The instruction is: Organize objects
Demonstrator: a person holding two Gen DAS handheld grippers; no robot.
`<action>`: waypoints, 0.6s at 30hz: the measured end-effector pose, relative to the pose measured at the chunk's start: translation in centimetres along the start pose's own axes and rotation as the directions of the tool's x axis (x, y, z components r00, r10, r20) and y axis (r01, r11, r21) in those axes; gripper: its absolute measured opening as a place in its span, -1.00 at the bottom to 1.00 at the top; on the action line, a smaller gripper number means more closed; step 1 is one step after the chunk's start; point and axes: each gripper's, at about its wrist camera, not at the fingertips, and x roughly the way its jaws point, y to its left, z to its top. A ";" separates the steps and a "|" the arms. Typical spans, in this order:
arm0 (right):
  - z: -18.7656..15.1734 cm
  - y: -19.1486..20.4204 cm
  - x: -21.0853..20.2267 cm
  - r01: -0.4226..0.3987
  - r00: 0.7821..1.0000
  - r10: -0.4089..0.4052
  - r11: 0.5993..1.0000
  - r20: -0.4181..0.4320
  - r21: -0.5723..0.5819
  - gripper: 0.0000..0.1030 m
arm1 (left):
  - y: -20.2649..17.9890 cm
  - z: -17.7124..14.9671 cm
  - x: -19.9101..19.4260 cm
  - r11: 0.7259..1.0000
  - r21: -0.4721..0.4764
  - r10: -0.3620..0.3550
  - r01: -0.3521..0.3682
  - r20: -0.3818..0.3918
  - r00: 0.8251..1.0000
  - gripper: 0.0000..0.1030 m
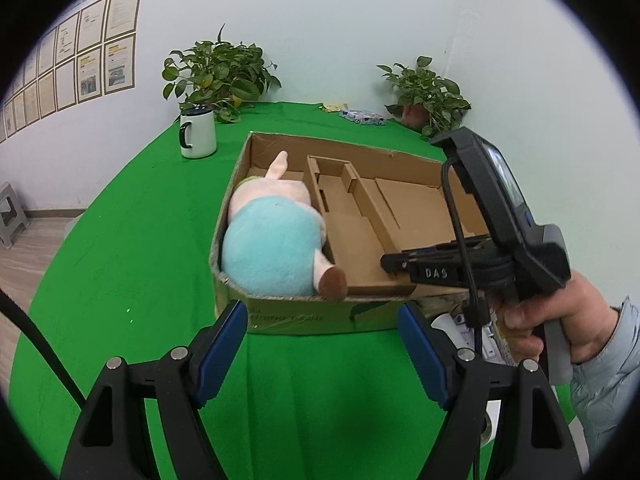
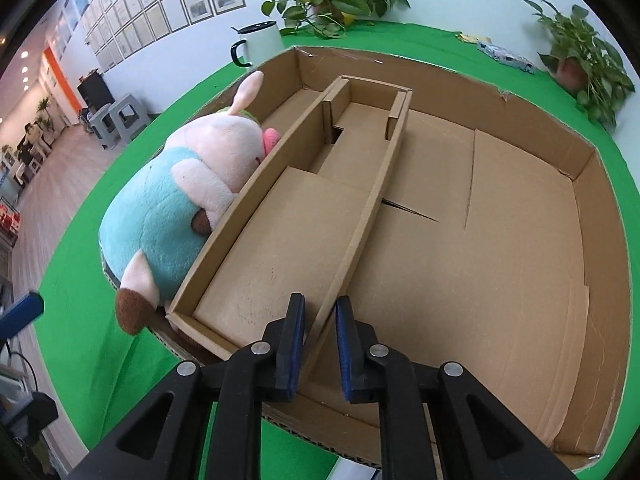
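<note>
The plush pig (image 1: 276,236) lies in the leftmost compartment of the cardboard box (image 1: 332,312); its face is turned away in the left wrist view, and the divider wall (image 2: 256,204) covers its lower side in the right wrist view. The framed papers (image 1: 96,60) at upper left carry print too small to read. Lettering on the box front, lower centre of the left wrist view, is blurred and partly behind the left gripper's fingers (image 1: 226,344). White items (image 1: 476,332) behind the right gripper (image 1: 404,262) cannot be identified. The packet (image 1: 362,117) at the far edge of the surface (image 1: 120,240) is too small to identify. The right plant (image 2: 580,56) is blurred at the frame's upper right.
</note>
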 end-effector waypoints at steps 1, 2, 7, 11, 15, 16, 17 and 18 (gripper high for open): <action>-0.1 -0.1 -0.1 -0.006 1.000 0.006 1.000 0.003 0.001 -0.73 | -0.2 0.2 0.1 1.000 0.006 -0.002 0.002 0.001 1.000 0.50; -0.2 -0.2 -0.1 -0.014 1.000 0.014 1.000 0.007 0.002 -0.73 | -0.5 0.4 0.2 1.000 0.012 -0.001 0.001 0.002 1.000 0.50; 0.1 -0.5 0.2 -0.027 0.999 0.026 1.000 0.019 0.014 -0.72 | -1.2 0.5 0.5 0.999 0.033 0.006 -0.006 -0.001 1.000 0.50; 0.1 0.1 0.3 -0.018 1.000 0.018 1.000 0.025 -0.008 -0.68 | -1.3 0.3 0.7 0.999 0.040 0.017 -0.017 -0.008 1.000 0.50; 0.3 -0.4 -0.3 -0.051 0.997 0.050 0.999 0.057 0.017 -0.18 | -1.4 0.2 0.9 0.999 0.039 0.022 -0.021 -0.018 1.000 0.50; 0.1 -0.6 -1.0 -0.052 0.996 0.049 0.998 0.074 0.031 0.22 | -1.5 0.1 0.8 0.999 0.039 0.020 -0.020 -0.020 1.000 0.50; -0.1 -0.8 -1.6 -0.043 0.994 0.039 0.998 0.098 0.041 0.36 | -1.5 0.0 0.8 0.999 0.039 0.018 -0.017 -0.022 1.000 0.50; -0.9 -1.0 -3.0 -0.023 0.990 0.016 0.999 0.141 0.045 0.46 | -1.5 -0.1 0.8 0.999 0.041 0.016 -0.015 -0.024 1.000 0.50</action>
